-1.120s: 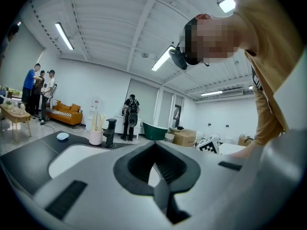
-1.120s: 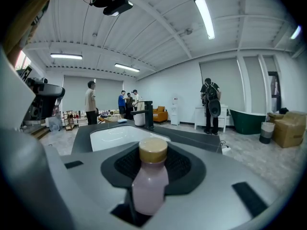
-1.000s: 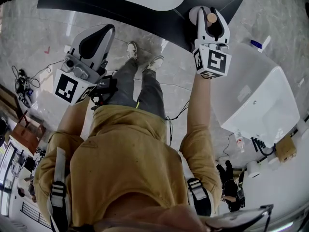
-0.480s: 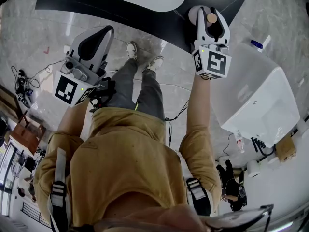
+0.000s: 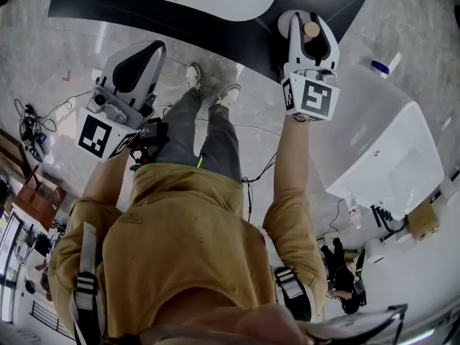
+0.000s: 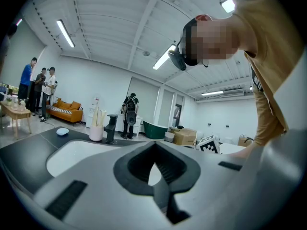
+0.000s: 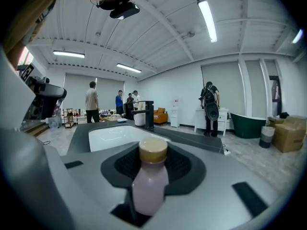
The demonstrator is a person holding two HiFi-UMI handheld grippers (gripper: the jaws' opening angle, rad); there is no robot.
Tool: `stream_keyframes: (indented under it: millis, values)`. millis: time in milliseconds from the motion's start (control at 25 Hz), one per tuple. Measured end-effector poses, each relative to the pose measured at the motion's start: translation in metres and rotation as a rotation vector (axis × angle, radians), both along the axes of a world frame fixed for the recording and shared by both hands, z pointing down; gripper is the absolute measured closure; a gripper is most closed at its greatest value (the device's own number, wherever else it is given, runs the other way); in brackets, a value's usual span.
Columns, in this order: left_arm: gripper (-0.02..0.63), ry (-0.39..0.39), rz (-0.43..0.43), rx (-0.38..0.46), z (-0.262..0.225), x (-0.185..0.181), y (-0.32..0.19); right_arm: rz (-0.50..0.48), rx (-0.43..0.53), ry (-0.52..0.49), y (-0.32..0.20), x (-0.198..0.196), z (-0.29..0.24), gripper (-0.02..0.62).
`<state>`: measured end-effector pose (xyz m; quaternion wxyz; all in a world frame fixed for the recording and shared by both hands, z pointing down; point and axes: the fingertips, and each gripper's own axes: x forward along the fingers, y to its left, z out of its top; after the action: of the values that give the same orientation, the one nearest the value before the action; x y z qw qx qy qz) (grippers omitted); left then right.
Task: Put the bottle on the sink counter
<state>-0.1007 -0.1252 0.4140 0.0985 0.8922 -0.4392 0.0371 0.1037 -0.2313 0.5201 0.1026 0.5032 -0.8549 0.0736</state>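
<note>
The right gripper (image 5: 308,21) is level, and its fingers (image 7: 184,164) stand fairly wide, closed on the pale pink bottle (image 7: 149,186). The bottle sits upright between the two dark pads. Its tan cap (image 7: 153,150) rises just above them and its base is sunk into the gap at their root. It is held in the air and rests on nothing.

Straight ahead of these fingers, and a little lower, lies the dark sink counter (image 7: 196,139). The white basin (image 7: 117,134) is set into it just past the bottle's cap. A black faucet (image 7: 148,113) stands on the far side of the basin, beyond the fingertips.

The left gripper (image 6: 154,147) is held off to the other side, well apart from the bottle. Its fingers (image 6: 170,164) are drawn together and carry nothing. The tips seem to meet, though a thin sliver of light shows lower down between the pads. The same counter and basin lie ahead of these fingers and to their left.
</note>
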Motion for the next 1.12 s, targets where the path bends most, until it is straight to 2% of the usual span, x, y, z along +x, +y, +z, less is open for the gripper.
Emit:
stream_keyframes:
  millis: [880,1120]
  values:
    - [0.604,0.009,-0.002,-0.010,0.0076,-0.0007,-0.0005,0.003,0.049,0.037,-0.0044,-0.0046,-0.0024,0.468]
    - [0.604,0.007,0.000,-0.009,0.0080,-0.0012,0.0021,0.029,0.059,0.003,-0.0040,-0.0014,-0.0046,0.460]
